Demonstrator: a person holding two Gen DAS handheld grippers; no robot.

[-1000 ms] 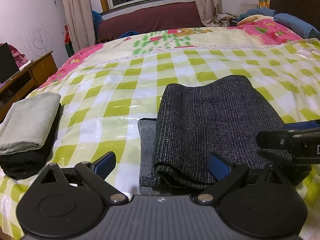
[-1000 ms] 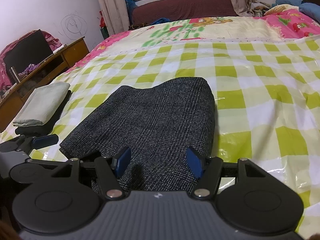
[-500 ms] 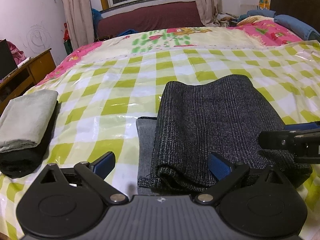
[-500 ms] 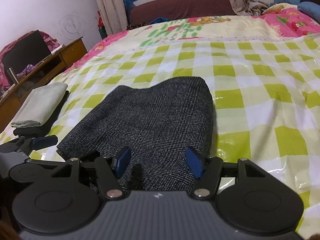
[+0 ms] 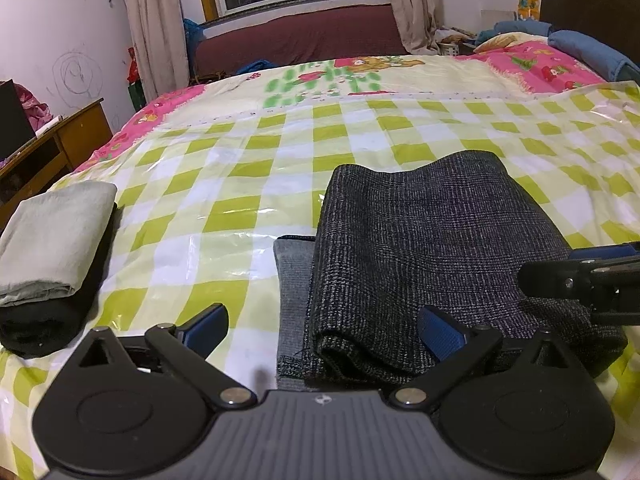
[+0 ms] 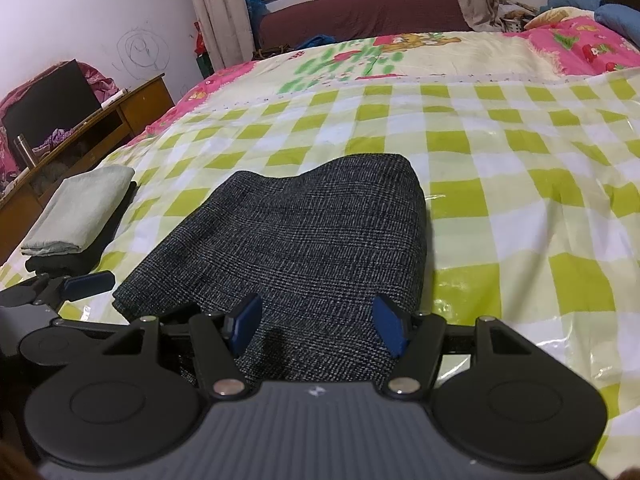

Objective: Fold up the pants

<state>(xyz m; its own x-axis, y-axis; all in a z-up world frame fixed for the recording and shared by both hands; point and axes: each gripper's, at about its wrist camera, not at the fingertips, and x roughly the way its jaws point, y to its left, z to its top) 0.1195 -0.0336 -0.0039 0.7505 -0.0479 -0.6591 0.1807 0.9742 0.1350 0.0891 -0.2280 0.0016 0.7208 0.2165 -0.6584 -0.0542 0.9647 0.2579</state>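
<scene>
Dark grey checked pants [image 5: 432, 248] lie folded into a thick rectangle on the green-and-white checked plastic sheet [image 5: 224, 184] over the bed. A lighter grey inner layer [image 5: 292, 280] sticks out at their left near edge. My left gripper [image 5: 324, 326] is open at the near left corner of the pants, nothing between its blue pads. In the right wrist view the pants [image 6: 304, 248] fill the middle, and my right gripper [image 6: 318, 322] is open just above their near edge. The right gripper's fingers [image 5: 580, 276] show at the left wrist view's right edge.
A stack of folded clothes, light grey [image 5: 52, 236] on black [image 5: 44, 320], sits at the left near edge of the bed. A wooden desk [image 6: 92, 128] stands left of the bed. Pillows and blue bedding [image 5: 584, 48] lie far right. The checked sheet stretches beyond the pants.
Both grippers have drawn back slightly from the pants and stayed open. The folded stack sits a little further left in the left wrist view. The pants have not moved.
</scene>
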